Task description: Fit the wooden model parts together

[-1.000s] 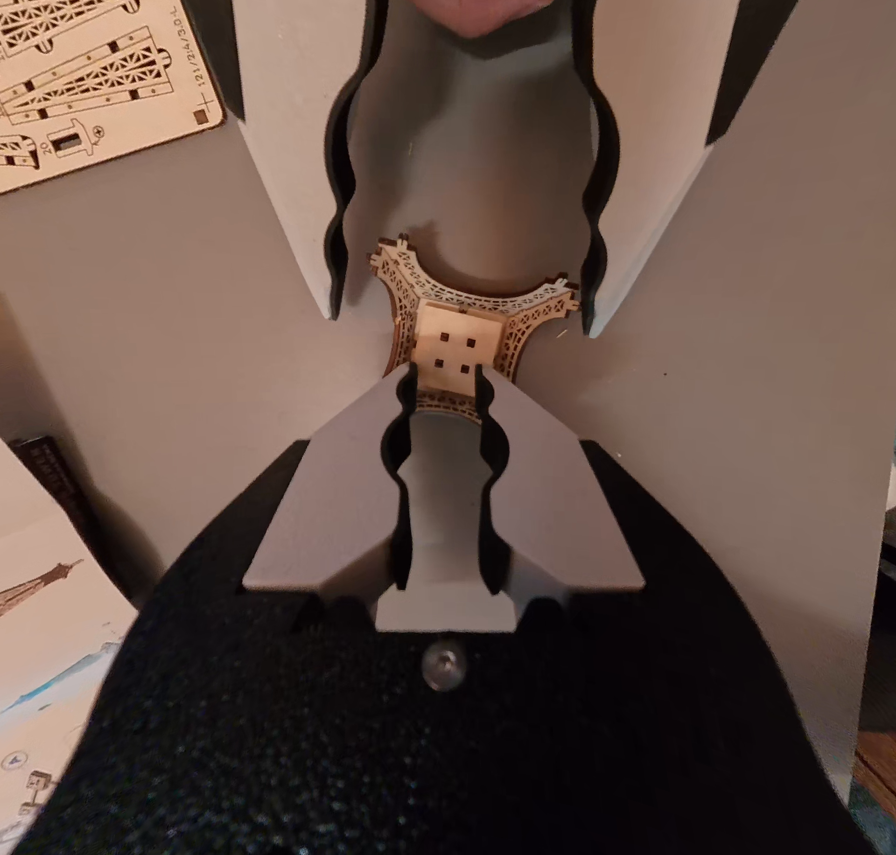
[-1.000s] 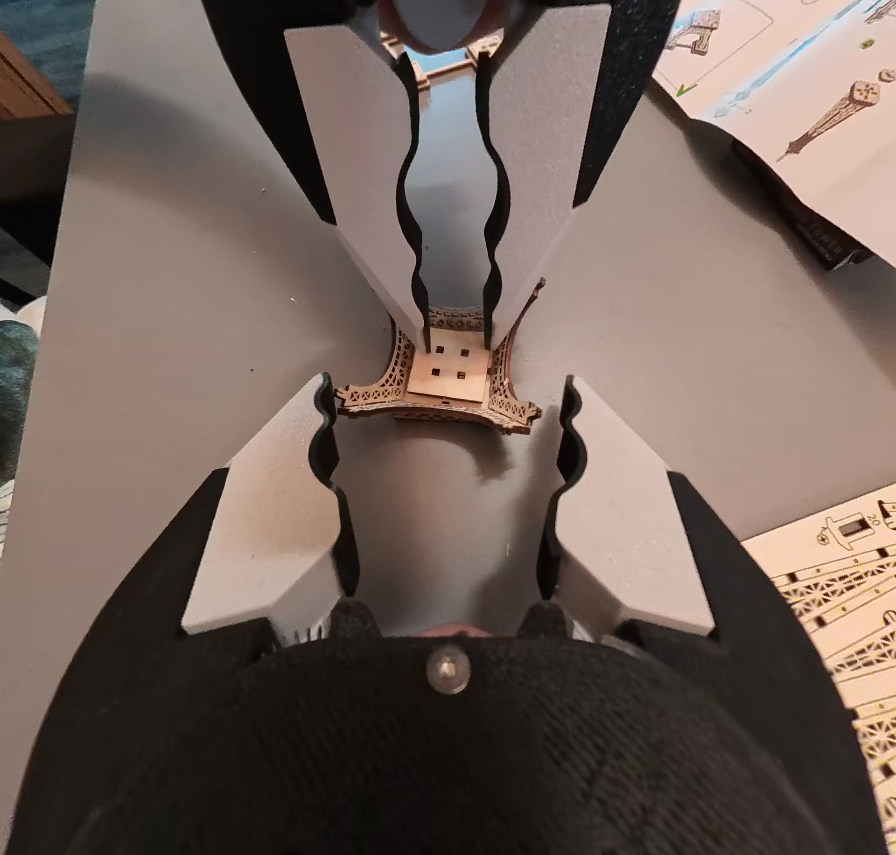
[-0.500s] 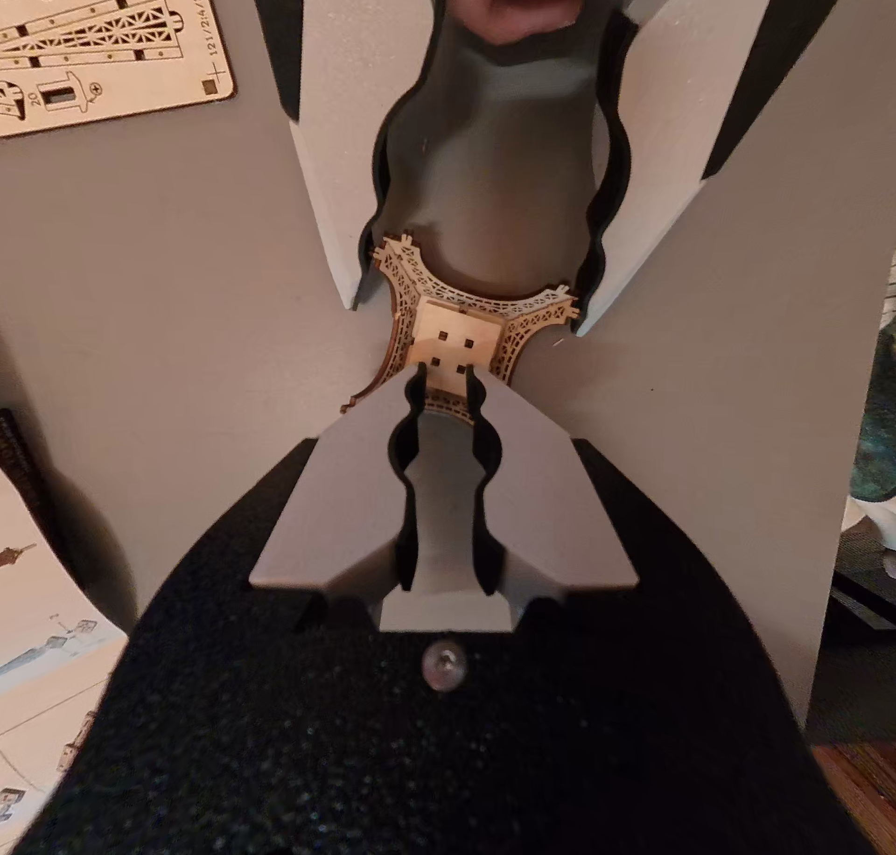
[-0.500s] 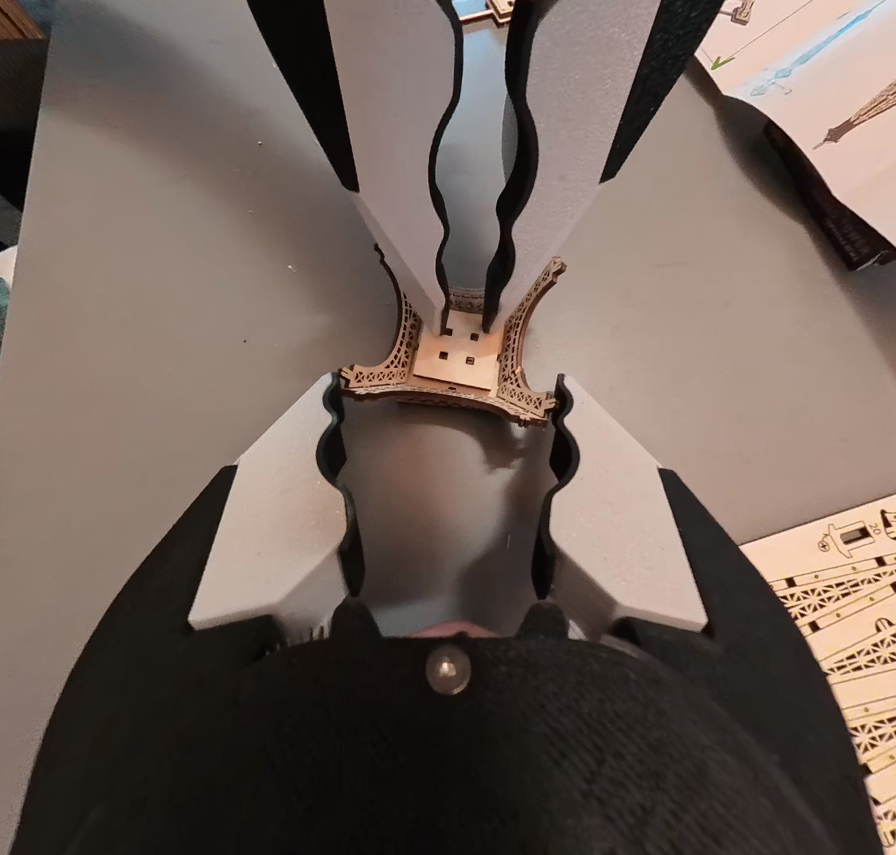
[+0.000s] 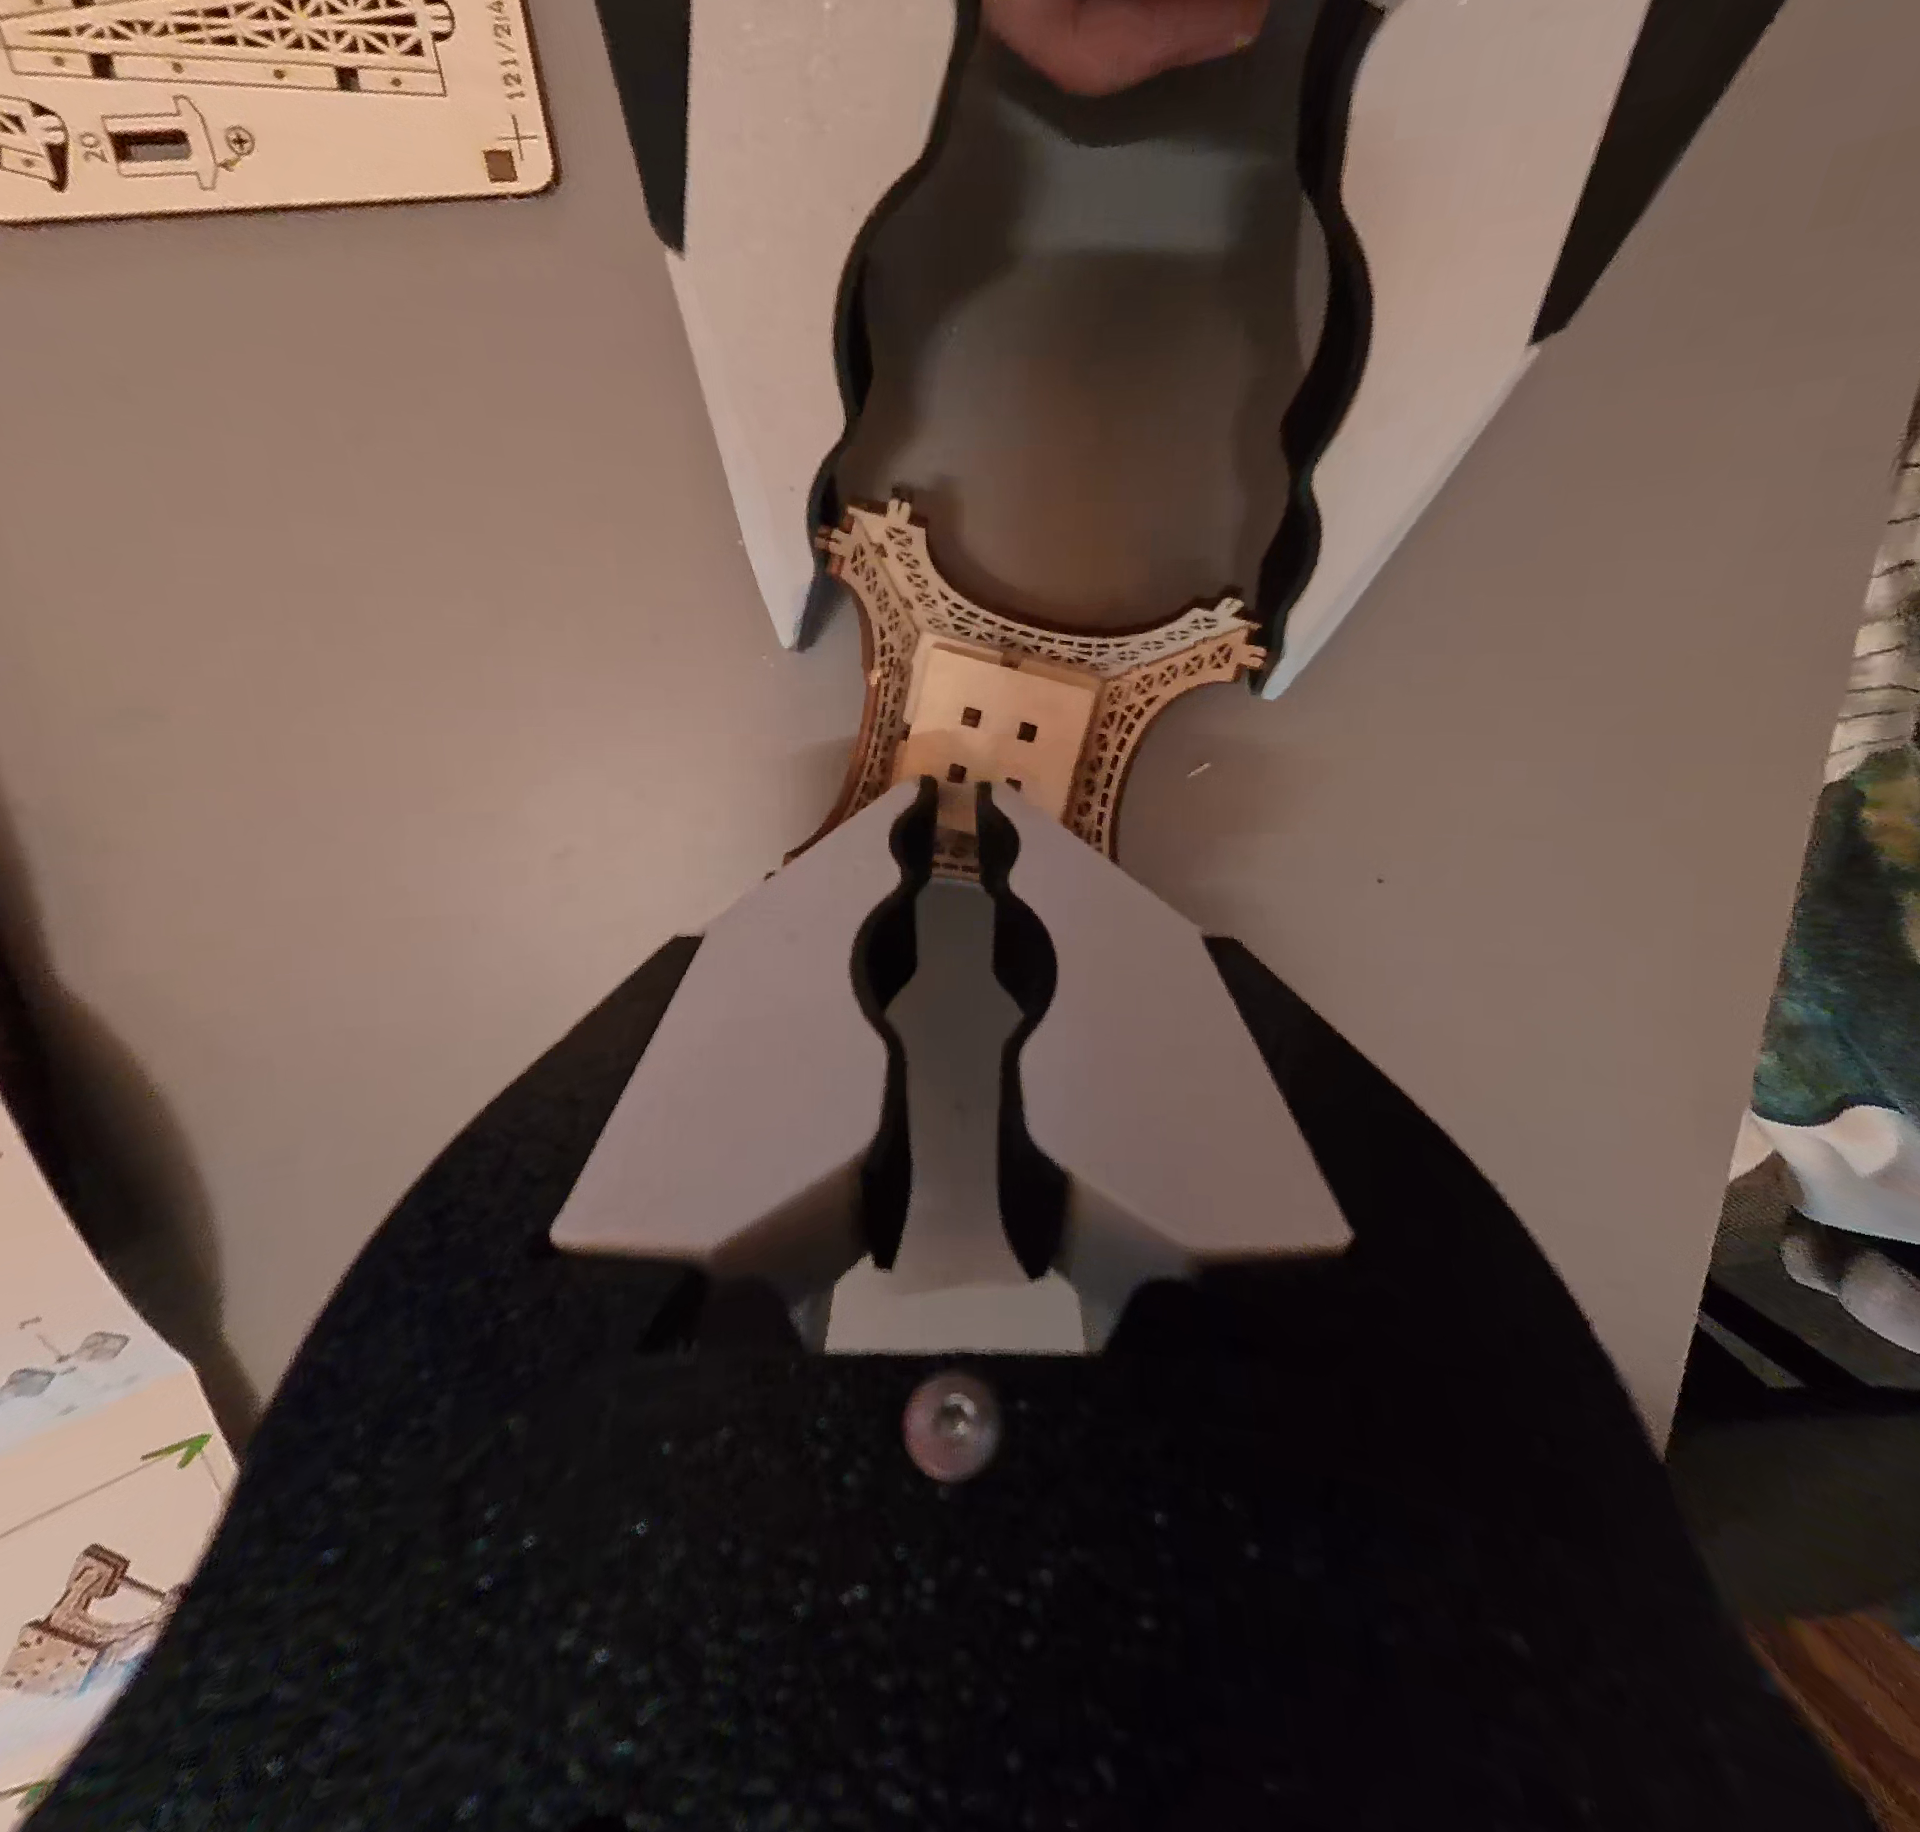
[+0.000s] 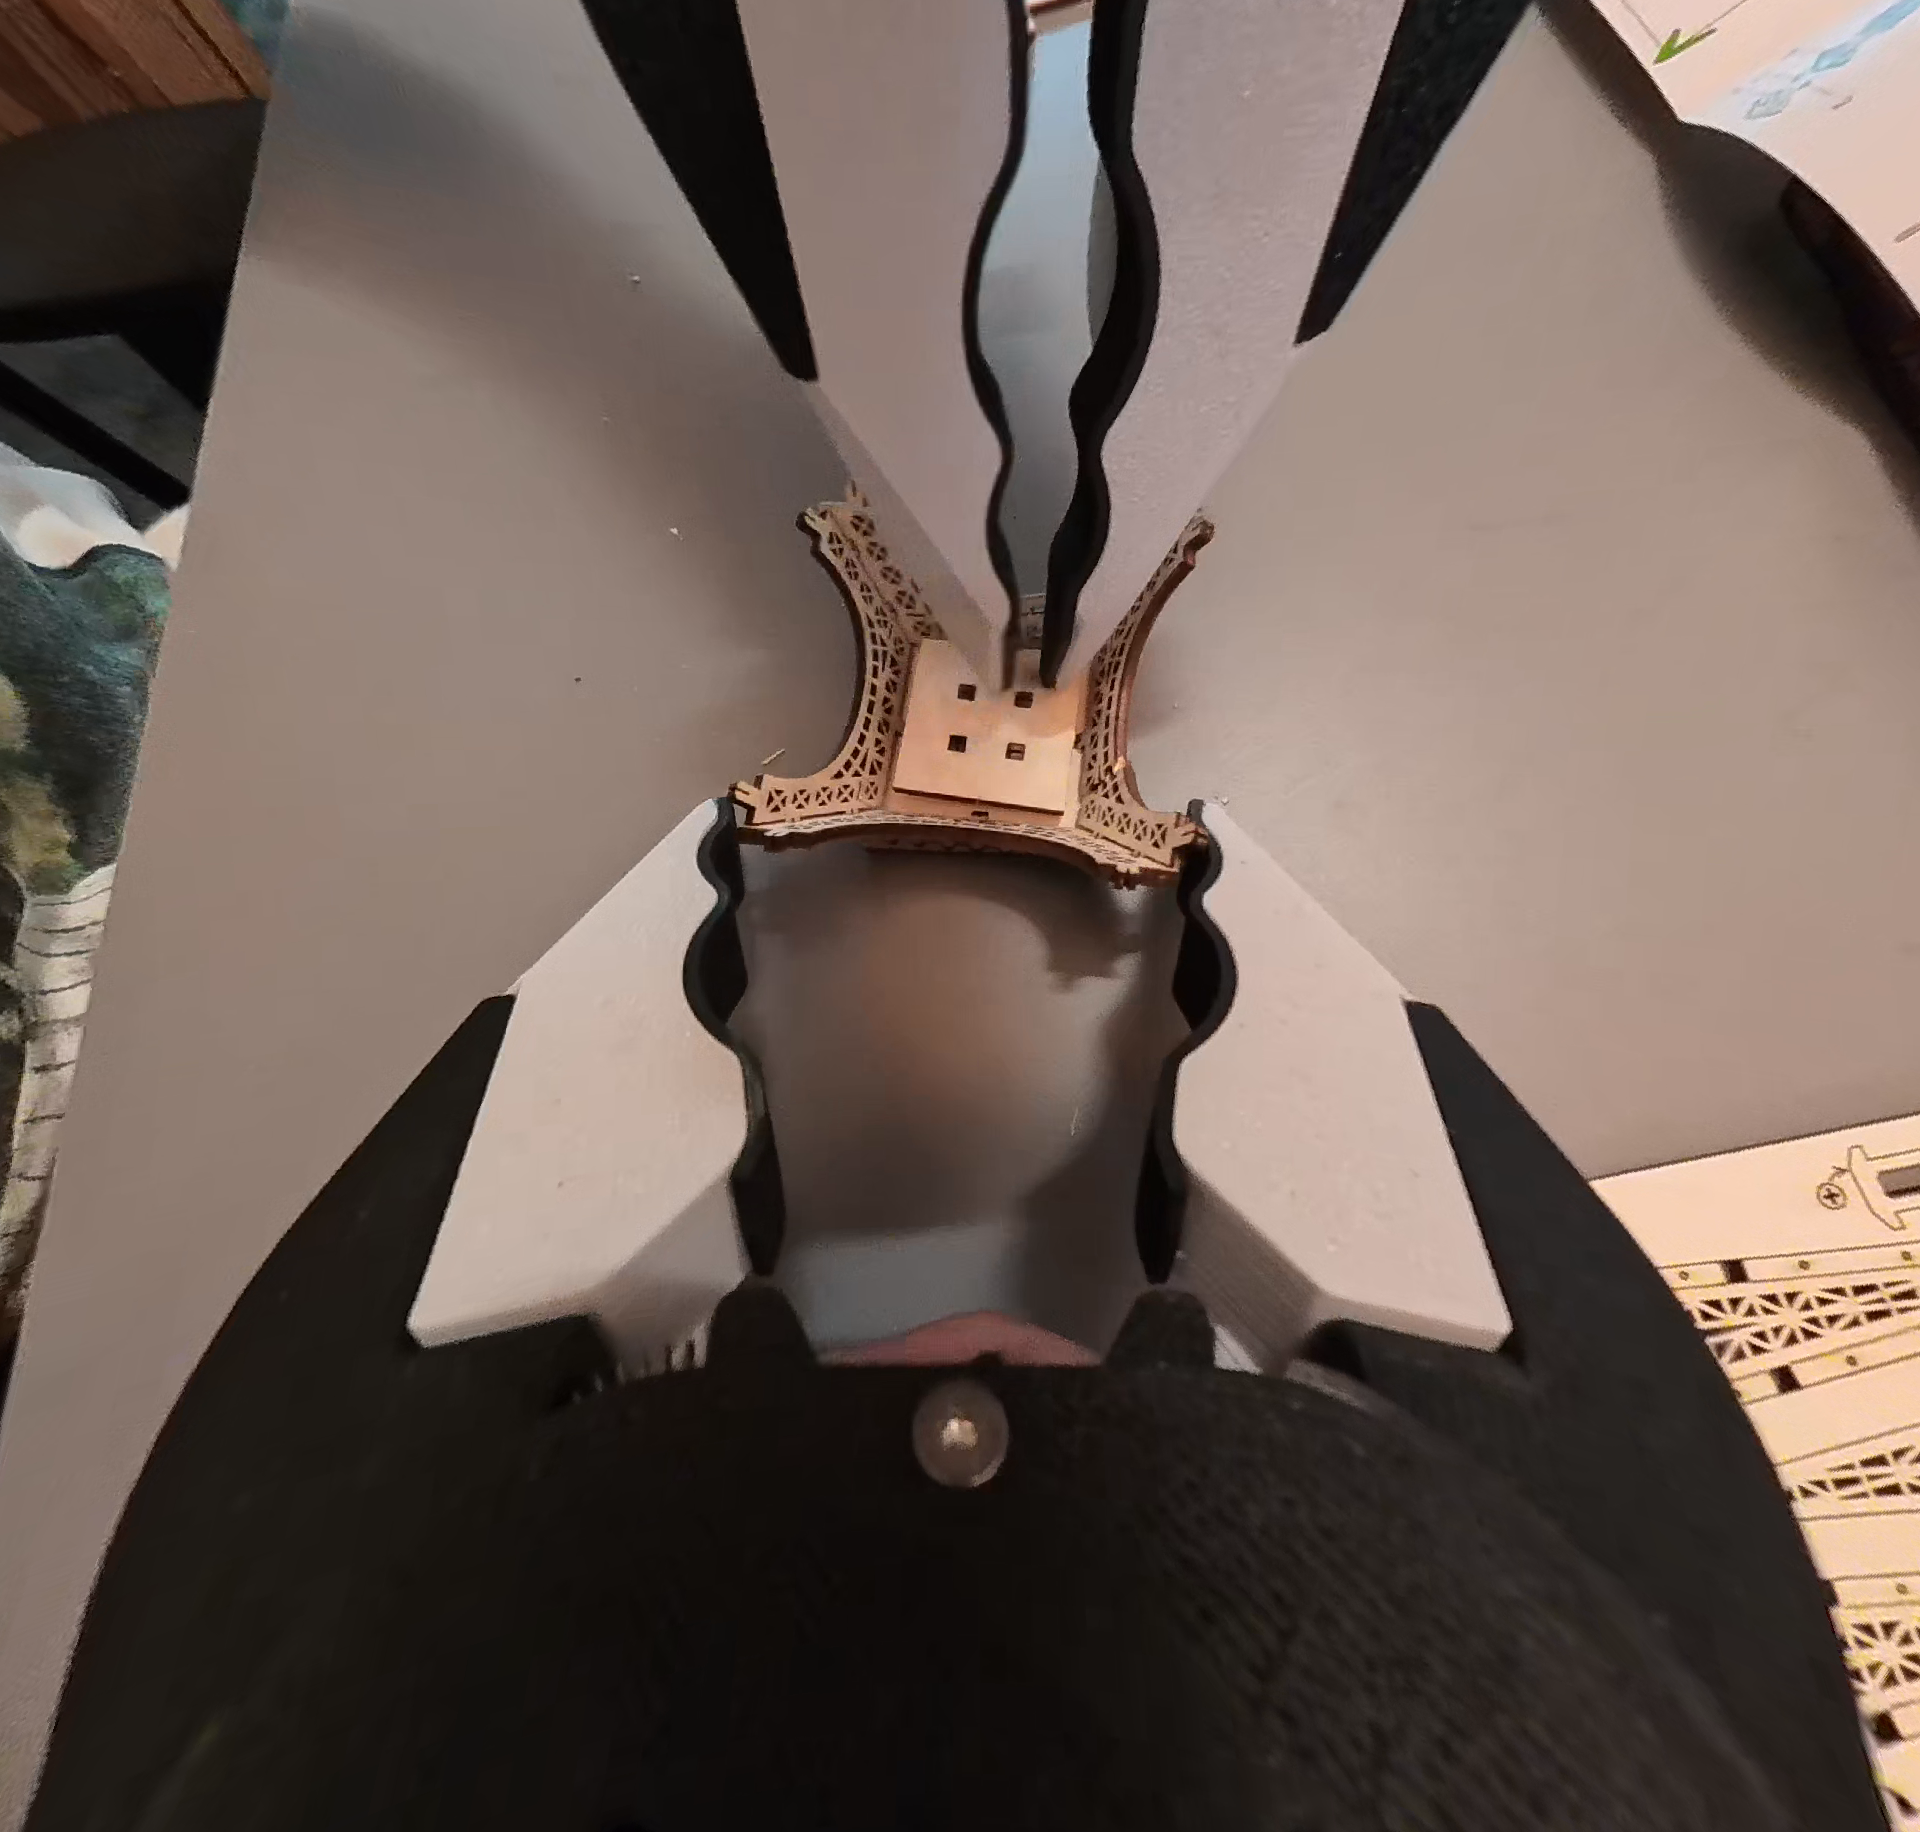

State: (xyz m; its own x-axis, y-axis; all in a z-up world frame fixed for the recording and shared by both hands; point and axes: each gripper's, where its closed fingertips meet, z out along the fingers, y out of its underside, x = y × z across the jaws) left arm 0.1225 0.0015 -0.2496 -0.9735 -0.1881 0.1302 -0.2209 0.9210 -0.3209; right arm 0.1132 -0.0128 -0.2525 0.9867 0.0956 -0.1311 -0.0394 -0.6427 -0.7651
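A wooden lattice tower base with four curved legs and a square top plate with four holes stands on the grey table. My left gripper is nearly shut, its tips pinching the near side of the base. In the right wrist view the base lies just ahead of my right gripper, which is open wide with a fingertip at each of the two near leg ends. The left gripper reaches in from the far side. The right gripper shows opposite in the left wrist view.
A sheet of laser-cut wooden parts lies at the far left, also in the right wrist view. An instruction sheet lies near left. The table ends at the right, with patterned cloth beyond. A hand holds the right gripper. The tips of both grippers are at nearly the same place.
My left gripper's fingers have closed in on the near side of the base. My right gripper has moved closer, its open fingers now level with the two leg ends.
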